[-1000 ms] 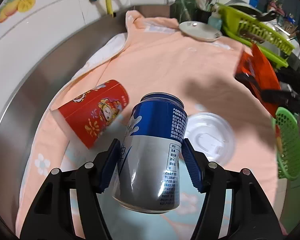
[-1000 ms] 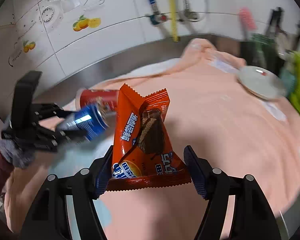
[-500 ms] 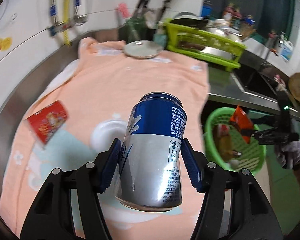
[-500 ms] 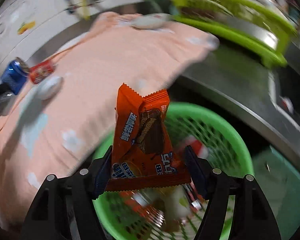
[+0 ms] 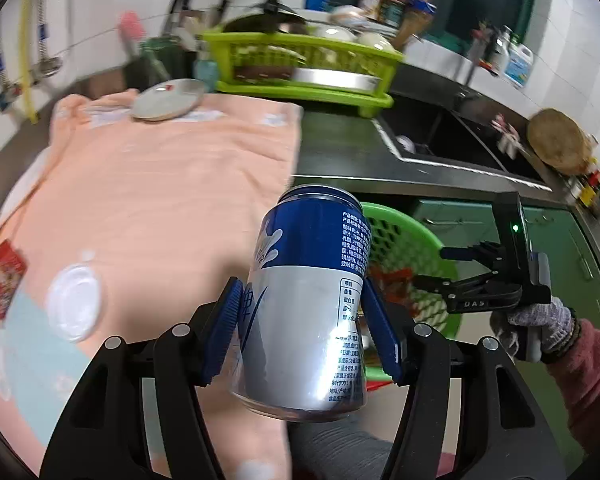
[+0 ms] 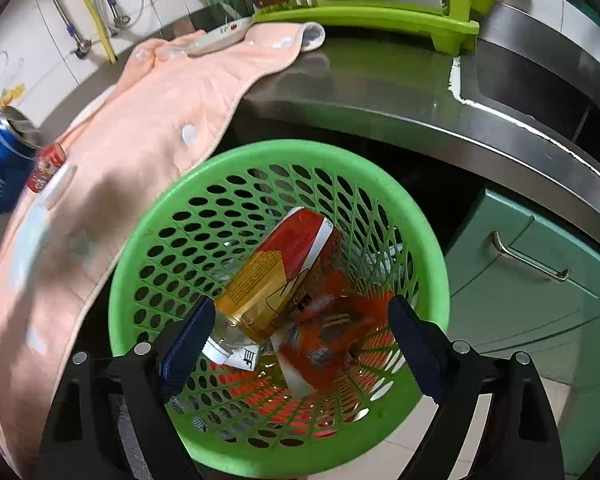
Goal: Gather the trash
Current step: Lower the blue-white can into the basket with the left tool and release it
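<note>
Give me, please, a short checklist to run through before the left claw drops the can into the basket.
1. Can gripped by left claw: ok, pads press both sides.
2. Right claw empty: ok, its jaws have just opened; the orange wrapper lies blurred in the basket.
3. Left claw over the basket: not ok, the can is beside the towel edge.
4. Right claw clear of the drop path: not ok, it hangs over the basket.
5. Room in the basket: ok.

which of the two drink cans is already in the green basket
The red-and-gold can, lying inside the green basket; the blue-and-silver can is not.
</note>
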Demonstrator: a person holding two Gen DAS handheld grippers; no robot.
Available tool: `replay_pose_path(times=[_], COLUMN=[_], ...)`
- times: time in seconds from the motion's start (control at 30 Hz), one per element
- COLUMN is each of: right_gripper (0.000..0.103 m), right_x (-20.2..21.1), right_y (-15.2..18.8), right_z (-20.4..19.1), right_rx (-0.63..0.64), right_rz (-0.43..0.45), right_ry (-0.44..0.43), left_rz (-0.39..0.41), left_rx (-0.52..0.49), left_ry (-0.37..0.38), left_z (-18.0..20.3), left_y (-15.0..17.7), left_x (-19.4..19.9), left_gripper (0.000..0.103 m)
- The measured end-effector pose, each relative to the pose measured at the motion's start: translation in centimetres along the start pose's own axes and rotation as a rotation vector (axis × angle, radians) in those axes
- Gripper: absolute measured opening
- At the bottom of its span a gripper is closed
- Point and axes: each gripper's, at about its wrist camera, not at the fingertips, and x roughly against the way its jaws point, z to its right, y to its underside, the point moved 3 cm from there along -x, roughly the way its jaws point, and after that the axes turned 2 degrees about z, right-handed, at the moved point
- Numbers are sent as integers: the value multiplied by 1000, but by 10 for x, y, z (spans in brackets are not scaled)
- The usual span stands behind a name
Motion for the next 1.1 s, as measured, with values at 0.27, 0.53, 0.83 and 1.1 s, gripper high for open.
replay_pose_path(times=[0.27,0.53,0.83,1.1], right_gripper=[87,89,89,89], right_x=[57,105,110,108], right_y=[7,24,43,50], right_z=[23,49,60,72], right_rx=[-36,-95,-102,-144], right_rz=[117,236,248,247], right_ry=[-37,-16,-16,-38], left_rz=[-85,-208,-331,-356], left_rx=[-30,-43,0,41], left_ry=[74,93,71,85], left_z=[58,105,131,132], left_y=[0,16,29,31], left_x=[-64,-138,-210,-237], left_gripper=[60,60,60,61])
